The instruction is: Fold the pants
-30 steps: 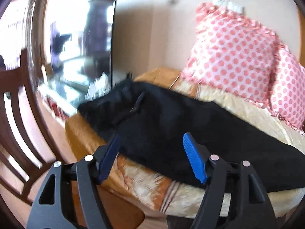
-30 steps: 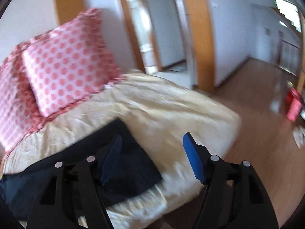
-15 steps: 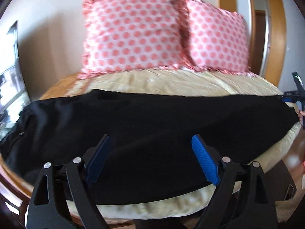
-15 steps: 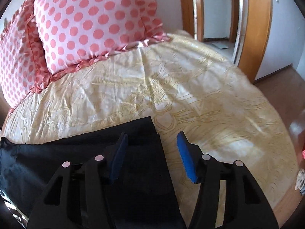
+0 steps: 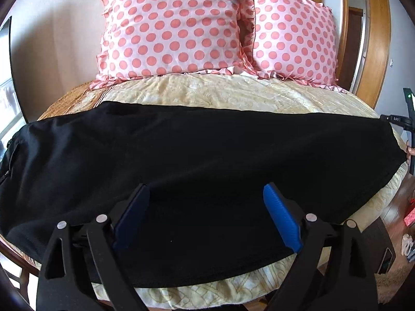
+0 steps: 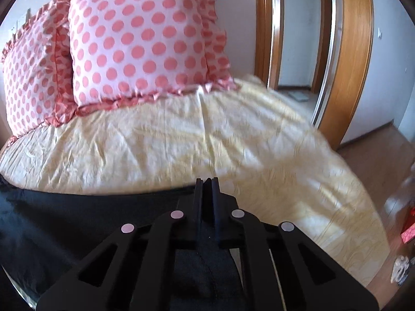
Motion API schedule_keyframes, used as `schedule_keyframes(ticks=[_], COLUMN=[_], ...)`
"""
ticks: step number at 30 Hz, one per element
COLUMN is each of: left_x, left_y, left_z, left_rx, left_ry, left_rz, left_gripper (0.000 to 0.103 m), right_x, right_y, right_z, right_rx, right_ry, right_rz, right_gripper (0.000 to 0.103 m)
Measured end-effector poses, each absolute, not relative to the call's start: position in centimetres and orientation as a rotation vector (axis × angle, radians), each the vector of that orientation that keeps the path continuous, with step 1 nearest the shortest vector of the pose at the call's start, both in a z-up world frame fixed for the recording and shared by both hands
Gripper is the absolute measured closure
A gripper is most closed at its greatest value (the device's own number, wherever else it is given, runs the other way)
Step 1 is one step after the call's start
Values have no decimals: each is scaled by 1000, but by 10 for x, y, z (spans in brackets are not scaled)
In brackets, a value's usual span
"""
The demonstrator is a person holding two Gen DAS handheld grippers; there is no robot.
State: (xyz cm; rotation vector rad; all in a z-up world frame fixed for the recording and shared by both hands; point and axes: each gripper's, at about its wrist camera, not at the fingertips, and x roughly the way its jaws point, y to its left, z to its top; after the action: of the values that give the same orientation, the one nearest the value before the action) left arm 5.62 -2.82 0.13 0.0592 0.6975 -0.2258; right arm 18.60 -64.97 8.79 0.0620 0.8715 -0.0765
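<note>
Black pants (image 5: 197, 155) lie stretched lengthwise across the yellow bed, waistband end at the left, leg hems at the right. My left gripper (image 5: 207, 202) is open with blue pads and hovers over the pants' middle near the front edge, holding nothing. My right gripper (image 6: 206, 181) is shut on the hem end of the pants (image 6: 77, 223), with black cloth pinched between its fingers. The right gripper also shows at the far right of the left wrist view (image 5: 408, 127), at the pants' hem.
Two pink polka-dot pillows (image 5: 171, 26) (image 6: 140, 41) lean on the wall behind the pants. The yellow bedspread (image 6: 233, 140) extends right to the bed edge. A wooden door frame (image 6: 355, 51) and wood floor lie beyond. A dark screen (image 5: 6, 59) is at far left.
My right gripper has closed on the pants' hem; it was open over it before. My left gripper swung from the waistband end to face the pants' middle and stays open.
</note>
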Motion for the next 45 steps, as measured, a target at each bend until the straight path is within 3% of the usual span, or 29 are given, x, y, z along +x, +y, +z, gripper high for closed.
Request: schedule_keyframes(ticks=[8, 10, 11, 12, 14, 22, 34, 37, 45], left_x=[56, 55, 52, 51, 47, 42, 35, 33, 32], left_y=[-29, -29, -28, -27, -23, -16, -8, -3, 25], left_z=[-8, -8, -8, -7, -7, -9, -10, -9, -6], left_rx=[68, 70, 68, 66, 51, 19, -7, -15, -65], left_ry=[720, 716, 709, 705, 690, 682, 670, 668, 658], left_rz=[-230, -232, -236, -238, -246, -283, -290, -278, -212], left_gripper=[12, 12, 11, 11, 9, 9, 8, 8, 8], right_x=[212, 204, 195, 183, 156, 66, 44, 43, 40], right_y=[-645, -658, -666, -674, -684, -691, -600, -617, -655], right_z=[57, 62, 68, 75, 88, 80, 80, 78, 63], right_rx=[-63, 14, 72, 135, 235, 472, 486, 573, 765], right_ry=[1020, 1024, 1010, 989, 943, 902, 843, 789, 703], right_rz=[-214, -257, -272, -288, -307, -350, -123, -206, -272], right_gripper=[97, 92, 83, 65, 49, 49, 52, 57, 94])
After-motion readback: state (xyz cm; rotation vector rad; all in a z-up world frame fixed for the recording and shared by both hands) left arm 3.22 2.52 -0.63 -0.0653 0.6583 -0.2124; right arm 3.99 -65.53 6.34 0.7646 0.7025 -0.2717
